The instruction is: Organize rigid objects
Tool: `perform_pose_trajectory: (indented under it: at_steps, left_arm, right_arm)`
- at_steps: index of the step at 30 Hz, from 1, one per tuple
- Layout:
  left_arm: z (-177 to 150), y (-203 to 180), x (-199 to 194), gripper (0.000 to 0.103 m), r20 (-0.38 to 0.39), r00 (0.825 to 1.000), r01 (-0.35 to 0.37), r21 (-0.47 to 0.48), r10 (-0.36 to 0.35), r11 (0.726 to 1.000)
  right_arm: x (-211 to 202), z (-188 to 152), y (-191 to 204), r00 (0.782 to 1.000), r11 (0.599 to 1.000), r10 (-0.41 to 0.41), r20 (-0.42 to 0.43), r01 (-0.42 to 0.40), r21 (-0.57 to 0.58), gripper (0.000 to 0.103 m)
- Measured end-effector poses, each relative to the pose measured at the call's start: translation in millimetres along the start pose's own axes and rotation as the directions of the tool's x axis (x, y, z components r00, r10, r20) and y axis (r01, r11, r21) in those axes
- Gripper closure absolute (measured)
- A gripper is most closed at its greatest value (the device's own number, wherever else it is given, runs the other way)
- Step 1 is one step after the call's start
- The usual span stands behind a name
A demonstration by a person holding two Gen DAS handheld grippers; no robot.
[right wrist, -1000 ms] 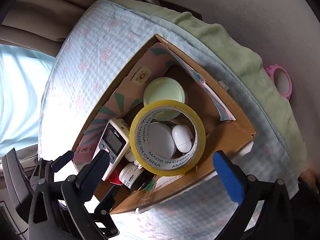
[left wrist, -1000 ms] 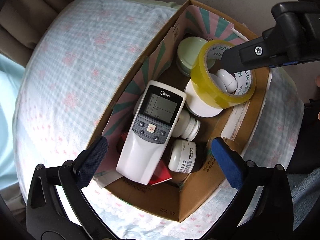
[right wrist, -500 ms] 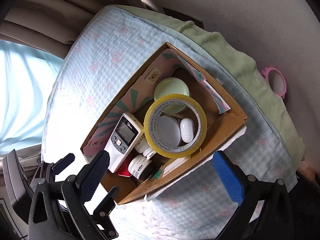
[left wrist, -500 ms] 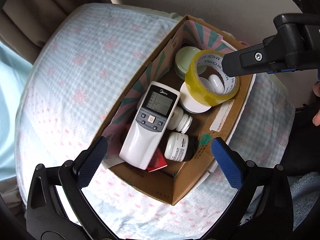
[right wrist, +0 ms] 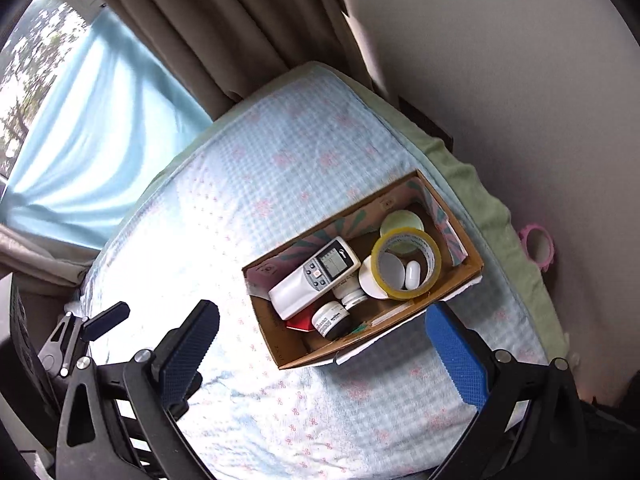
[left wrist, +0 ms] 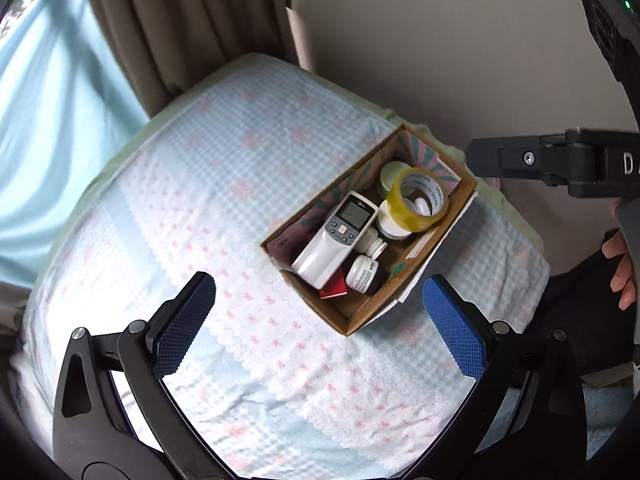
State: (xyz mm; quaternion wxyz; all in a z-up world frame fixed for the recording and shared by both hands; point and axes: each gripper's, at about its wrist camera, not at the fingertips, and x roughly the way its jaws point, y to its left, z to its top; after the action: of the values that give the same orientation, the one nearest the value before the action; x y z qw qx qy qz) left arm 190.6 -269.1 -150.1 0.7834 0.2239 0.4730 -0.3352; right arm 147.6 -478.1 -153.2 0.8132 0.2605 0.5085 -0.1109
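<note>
Sitting right of centre in the cardboard box (right wrist: 476, 266), the tape roll (right wrist: 406, 263) looks light and stiff — best pinched across its rim — while both grippers, left (left wrist: 320, 326) and right (right wrist: 332, 350), gape empty.

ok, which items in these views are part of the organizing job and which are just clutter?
Job:
cardboard box
remote control
yellow tape roll
pale green lid
white capsule case
white bottle
small labelled jar
red box

Lying about:
pink ring
curtains
green blanket
checked bedcover
</note>
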Motion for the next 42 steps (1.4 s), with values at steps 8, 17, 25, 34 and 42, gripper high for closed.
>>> perform_pose_trajectory:
  at_steps: [8, 17, 25, 34, 42]
  left_arm:
    - [-66.8, 76.9, -152.3, 0.0, 0.224, 0.957, -0.092, -0.36, 0.182, 0.928]
    - [-157.1, 106.8, -246.6, 0.0, 0.306, 0.842, -0.218, -0.561, 0.445, 0.799]
    - [-193.8, 103.5, -255.5, 0.0, 0.336, 0.811, -0.2, -0.61, 0.479, 0.767]
    - [-191.0, 93.1, -257.5, 0.0, 0.355, 0.798, -0.205, -0.6, 0.487, 0.773]
    - [-189.6, 90.1, -258.7, 0.0, 0.357, 0.796, -0.206, -0.599, 0.489, 0.774]
  right_arm:
    - [-98.0, -28.3, 114.7, 0.968, 0.951, 0.061, 0.244, 0.018, -0.308, 0.0]
    - [-149.9, -85.6, 186.1, 0.896, 0.87, 0.154, 0.416, 0.076, -0.486, 0.0]
    - [-159.1, -115.0, 187.4, 0.866, 0.865, 0.163, 0.472, 0.105, -0.492, 0.0]
    - [-165.0, -116.9, 184.6, 0.86, 0.867, 0.166, 0.483, 0.106, -0.487, 0.0]
    - [-166.2, -117.7, 183.4, 0.864, 0.869, 0.168, 0.475, 0.097, -0.485, 0.0]
